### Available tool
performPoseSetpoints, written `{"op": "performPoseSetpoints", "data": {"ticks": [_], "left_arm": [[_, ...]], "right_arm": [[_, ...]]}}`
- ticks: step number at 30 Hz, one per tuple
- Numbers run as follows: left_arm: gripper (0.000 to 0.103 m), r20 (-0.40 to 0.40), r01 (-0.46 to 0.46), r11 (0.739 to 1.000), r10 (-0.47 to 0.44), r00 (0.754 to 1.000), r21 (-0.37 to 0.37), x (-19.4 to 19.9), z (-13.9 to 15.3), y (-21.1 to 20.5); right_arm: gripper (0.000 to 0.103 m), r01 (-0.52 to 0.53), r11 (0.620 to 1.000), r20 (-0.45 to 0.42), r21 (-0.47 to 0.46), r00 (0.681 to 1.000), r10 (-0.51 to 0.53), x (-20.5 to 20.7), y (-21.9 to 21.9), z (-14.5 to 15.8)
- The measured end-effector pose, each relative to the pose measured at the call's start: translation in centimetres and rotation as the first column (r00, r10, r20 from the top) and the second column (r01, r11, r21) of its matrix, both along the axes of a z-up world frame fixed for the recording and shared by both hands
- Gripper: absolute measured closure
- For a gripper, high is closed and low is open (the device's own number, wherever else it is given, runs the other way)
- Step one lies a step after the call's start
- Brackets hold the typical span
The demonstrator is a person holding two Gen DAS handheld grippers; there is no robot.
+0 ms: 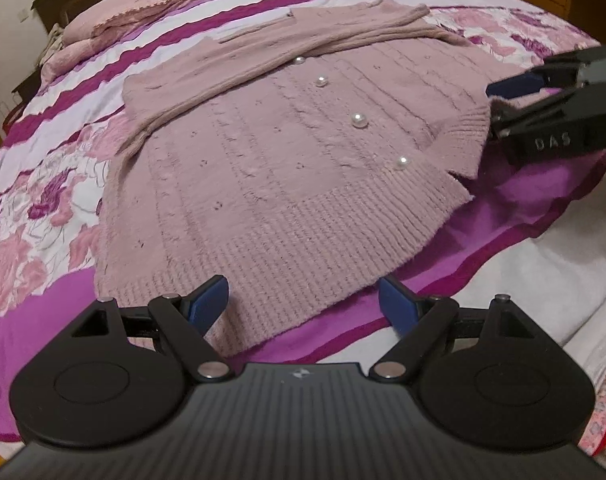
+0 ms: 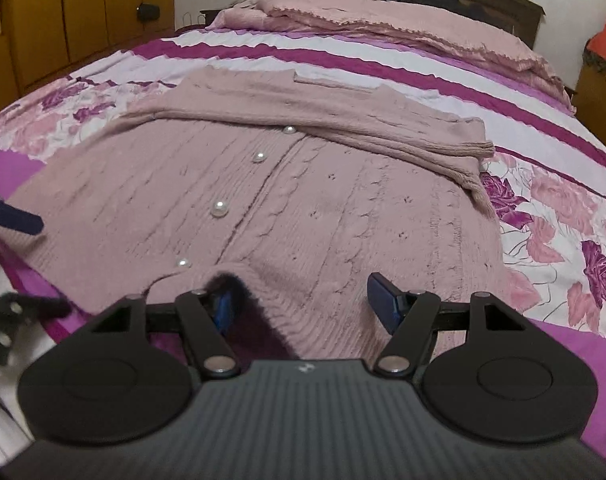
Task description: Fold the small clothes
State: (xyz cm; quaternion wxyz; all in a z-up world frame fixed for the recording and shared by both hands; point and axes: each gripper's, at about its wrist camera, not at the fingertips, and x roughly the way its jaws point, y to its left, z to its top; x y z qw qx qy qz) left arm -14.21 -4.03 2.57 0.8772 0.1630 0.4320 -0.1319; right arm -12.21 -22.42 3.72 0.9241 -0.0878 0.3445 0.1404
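Claws both agape. Left claw (image 1: 303, 300) wide, its blue pads straddling the ribbed hem of a dusty-pink knit cardigan (image 1: 271, 168), gripping nothing. Right claw (image 2: 303, 304) open, a lifted hem corner between its pads, unpinched. Cardigan lies flat on floral bedspread (image 2: 563, 216), pearl buttons (image 2: 219, 209) up, sleeves folded across chest.

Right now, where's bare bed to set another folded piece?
Free: striped bedspread between cardigan collar and pillows; floral strip beside the folded sleeves. Crowded: near hem, where left gripper and right gripper work.
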Motion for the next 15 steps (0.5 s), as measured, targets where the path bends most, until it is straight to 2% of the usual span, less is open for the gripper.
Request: {"op": "performPoseSetpoints", "data": {"ticks": [6, 9, 13, 15], "left_arm": [[0.016, -0.01, 0.028, 0.999, -0.028, 1.0, 0.029, 1.3, -1.1, -1.0], [0.015, 0.002, 0.022, 0.998, -0.022, 1.0, 0.062, 1.5, -1.7, -1.1], [0.015, 0.003, 0.033, 0.999, -0.033, 0.999, 0.036, 1.2, -1.5, -1.0], [0.015, 0.02, 0.051, 0.997, -0.052, 0.998, 0.051, 1.0, -1.4, -1.3]], "right_arm": [[0.035, 0.033, 0.997, -0.032, 0.073, 0.999, -0.031, 0.5, -0.3, 0.5], [0.035, 0.035, 0.996, -0.031, 0.077, 0.999, -0.032, 0.4, -0.4, 0.6], [0.035, 0.062, 0.989, -0.059, 0.132, 0.997, -0.055, 0.8, -1.1, 0.8], [0.035, 0.083, 0.983, -0.073, 0.165, 0.995, -0.072, 1.1, -1.5, 0.9]]}}
